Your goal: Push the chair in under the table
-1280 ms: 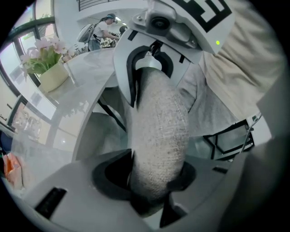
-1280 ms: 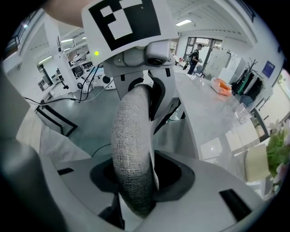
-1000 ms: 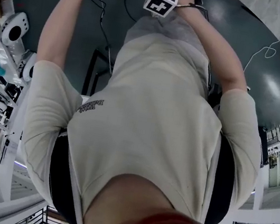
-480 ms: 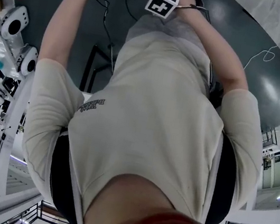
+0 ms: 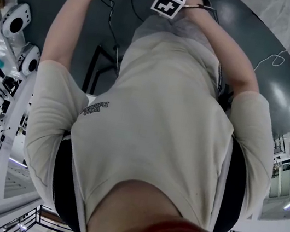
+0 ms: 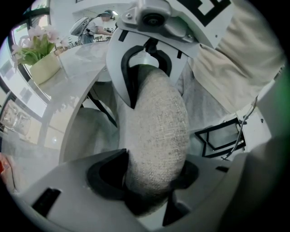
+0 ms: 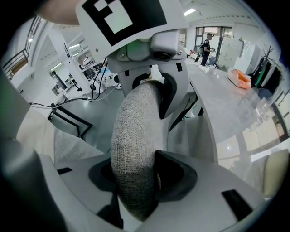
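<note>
Left tongs: jaws just been widening, now slack round chair back, no squeeze. Right tongs: likewise widening, rim between pads, gap on one side, so let go. Both straddle top rim, facing each other, near person. Chair back sits close to table, whose edge curves past on far side. Back is thick rounded pad in coarse grey weave: grippy, soft, likely over stiff frame. Probably moderately heavy; best pushed at top rim, tongs spread. Table top pale, glossy, marbled.
</note>
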The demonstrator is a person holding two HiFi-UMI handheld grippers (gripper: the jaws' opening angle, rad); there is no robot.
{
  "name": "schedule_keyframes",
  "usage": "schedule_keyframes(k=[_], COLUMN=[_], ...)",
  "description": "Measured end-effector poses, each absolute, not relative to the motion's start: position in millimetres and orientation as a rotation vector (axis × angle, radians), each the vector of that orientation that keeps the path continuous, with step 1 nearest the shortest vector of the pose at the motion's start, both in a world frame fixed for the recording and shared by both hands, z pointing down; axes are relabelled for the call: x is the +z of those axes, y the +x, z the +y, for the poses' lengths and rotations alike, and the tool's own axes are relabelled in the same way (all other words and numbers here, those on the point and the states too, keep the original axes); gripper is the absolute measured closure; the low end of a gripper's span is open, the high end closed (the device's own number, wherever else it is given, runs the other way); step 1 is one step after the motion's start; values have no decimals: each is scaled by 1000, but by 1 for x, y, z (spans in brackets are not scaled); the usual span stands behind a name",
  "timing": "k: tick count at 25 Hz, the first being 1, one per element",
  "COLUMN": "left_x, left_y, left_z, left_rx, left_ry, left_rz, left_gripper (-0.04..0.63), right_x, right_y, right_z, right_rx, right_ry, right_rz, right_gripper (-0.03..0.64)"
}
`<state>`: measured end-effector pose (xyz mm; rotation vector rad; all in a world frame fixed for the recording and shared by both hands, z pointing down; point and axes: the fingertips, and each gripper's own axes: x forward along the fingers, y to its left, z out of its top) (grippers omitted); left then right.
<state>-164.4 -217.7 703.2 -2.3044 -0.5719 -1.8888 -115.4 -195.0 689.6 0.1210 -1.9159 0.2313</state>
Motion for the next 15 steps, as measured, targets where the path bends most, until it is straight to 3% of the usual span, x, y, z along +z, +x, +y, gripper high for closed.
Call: schedule_keyframes(k=[15], left_x=[687], left_y=[-169], left_z=[-202], left_rx=[-1988], left_ry=[-2346], left_rz=[-509], left_gripper=[374], right_x=[670], right_y=[-112], right_z=[-190], right_rx=[265], right_ry=[3], right_rz=[-1944], right_gripper=[409])
